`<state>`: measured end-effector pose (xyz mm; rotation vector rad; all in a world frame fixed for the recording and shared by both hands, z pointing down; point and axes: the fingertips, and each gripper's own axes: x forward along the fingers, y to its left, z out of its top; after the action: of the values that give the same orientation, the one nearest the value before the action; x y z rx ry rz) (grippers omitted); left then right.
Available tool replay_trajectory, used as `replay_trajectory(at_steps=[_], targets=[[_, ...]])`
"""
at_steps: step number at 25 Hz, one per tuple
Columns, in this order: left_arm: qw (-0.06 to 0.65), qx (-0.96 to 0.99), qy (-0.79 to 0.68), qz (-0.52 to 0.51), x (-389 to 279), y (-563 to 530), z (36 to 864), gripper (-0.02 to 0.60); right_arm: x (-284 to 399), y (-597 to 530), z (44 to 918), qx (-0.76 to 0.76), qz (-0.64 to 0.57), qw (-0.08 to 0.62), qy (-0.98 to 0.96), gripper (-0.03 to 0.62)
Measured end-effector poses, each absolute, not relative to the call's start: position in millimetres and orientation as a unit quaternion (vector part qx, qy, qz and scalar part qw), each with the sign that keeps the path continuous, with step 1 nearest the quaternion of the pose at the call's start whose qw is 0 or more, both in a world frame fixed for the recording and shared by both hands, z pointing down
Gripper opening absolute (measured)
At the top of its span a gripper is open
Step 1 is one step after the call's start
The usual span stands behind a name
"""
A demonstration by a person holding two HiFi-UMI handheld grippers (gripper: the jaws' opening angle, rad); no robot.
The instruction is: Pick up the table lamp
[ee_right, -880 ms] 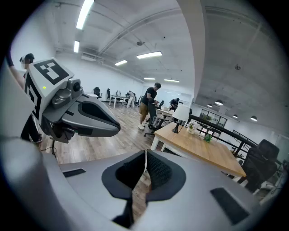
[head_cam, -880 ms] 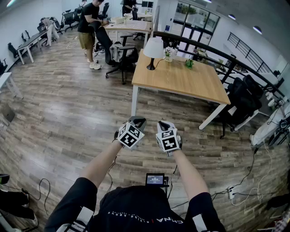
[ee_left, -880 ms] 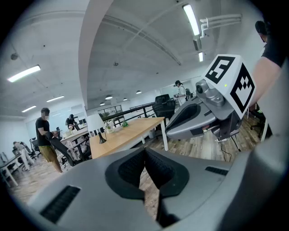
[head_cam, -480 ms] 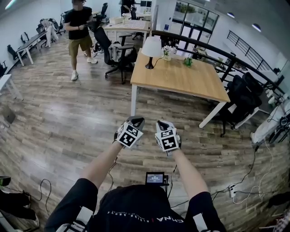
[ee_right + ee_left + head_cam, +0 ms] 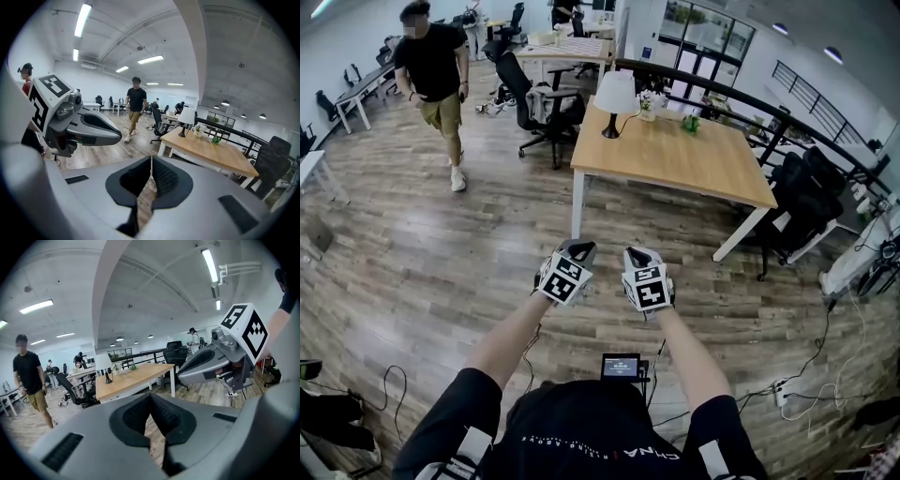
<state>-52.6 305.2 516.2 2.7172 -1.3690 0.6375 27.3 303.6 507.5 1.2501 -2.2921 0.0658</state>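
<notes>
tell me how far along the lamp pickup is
Done: nothing yet; the lamp stands on the table's far corner, untouched. In hand: the left claw and right claw are both shut and empty, held over the floor short of the table. Left: get to the table, open a claw, grip the lamp and lift it.

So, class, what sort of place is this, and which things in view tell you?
Most likely an open-plan office: a black office chair beside the wooden desk with its table lamp, more desks behind, and strip lights overhead.
</notes>
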Motion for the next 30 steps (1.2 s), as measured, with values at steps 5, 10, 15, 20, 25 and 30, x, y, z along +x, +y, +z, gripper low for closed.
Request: replay_trajectory(at_steps=[5,10,15,20,25,30], targets=[[0.009,0.877,-0.430,0.214,-47,308,520,0.020,30,304,511,0.458,0.033,0.257,-0.850,0.038],[0.007,0.875,-0.429,0.225,-43,313,524,0.020,36,307,515,0.456,0.038,0.257,-0.851,0.038],[-0.001,0.874,-0.431,0.224,-31,308,523,0.020,50,303,518,0.455,0.042,0.257,-0.851,0.038],[0.003,0.869,-0.437,0.231,-12,304,529,0.020,71,302,518,0.450,0.044,0.247,-0.857,0.038],[0.016,0.859,-0.456,0.234,12,294,536,0.020,101,292,521,0.443,0.047,0.238,-0.863,0.038],[0.023,0.855,-0.463,0.232,27,274,543,0.020,119,269,530,0.440,0.063,0.237,-0.864,0.038]])
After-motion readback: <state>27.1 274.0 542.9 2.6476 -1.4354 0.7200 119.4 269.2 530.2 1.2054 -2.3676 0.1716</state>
